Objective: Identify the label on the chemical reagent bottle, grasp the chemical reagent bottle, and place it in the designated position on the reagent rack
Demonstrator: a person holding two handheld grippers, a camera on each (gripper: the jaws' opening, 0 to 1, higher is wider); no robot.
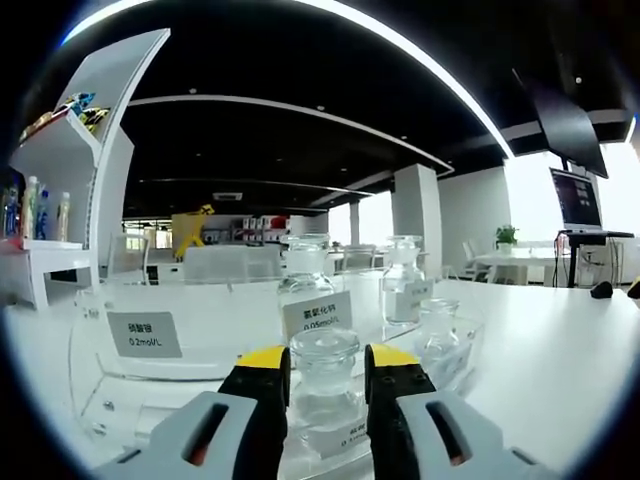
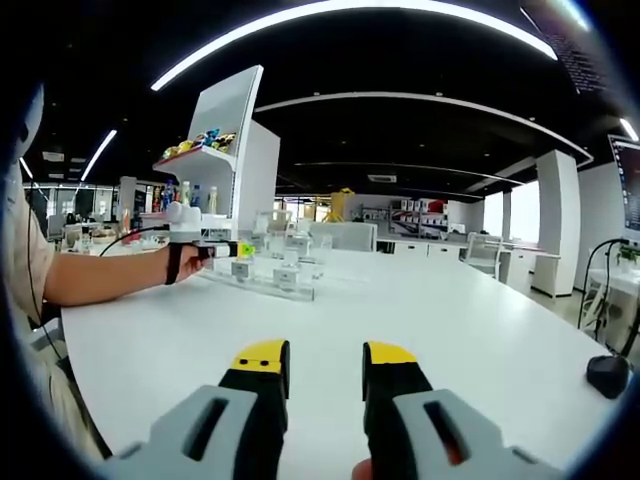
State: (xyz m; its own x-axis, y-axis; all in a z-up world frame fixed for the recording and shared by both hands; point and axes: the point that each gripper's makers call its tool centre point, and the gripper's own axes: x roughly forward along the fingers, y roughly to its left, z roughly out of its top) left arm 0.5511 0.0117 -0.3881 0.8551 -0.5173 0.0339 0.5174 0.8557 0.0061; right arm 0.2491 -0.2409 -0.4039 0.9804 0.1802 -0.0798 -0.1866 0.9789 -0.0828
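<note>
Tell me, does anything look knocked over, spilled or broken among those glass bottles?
Nothing stands out. The glass bottles stand upright on the clear rack, labels facing forward, with no spill on the white table. One stoppered bottle sits upright between the left tongs.

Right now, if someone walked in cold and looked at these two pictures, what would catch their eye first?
In the left gripper view, the left tool with yellow-tipped jaws straddling a clear stoppered reagent bottle on the transparent reagent rack, with more labelled bottles behind. In the right gripper view, the right tool hovers with nothing between its jaws over the bare white table, while the person's forearm reaches toward the rack at left.
</note>
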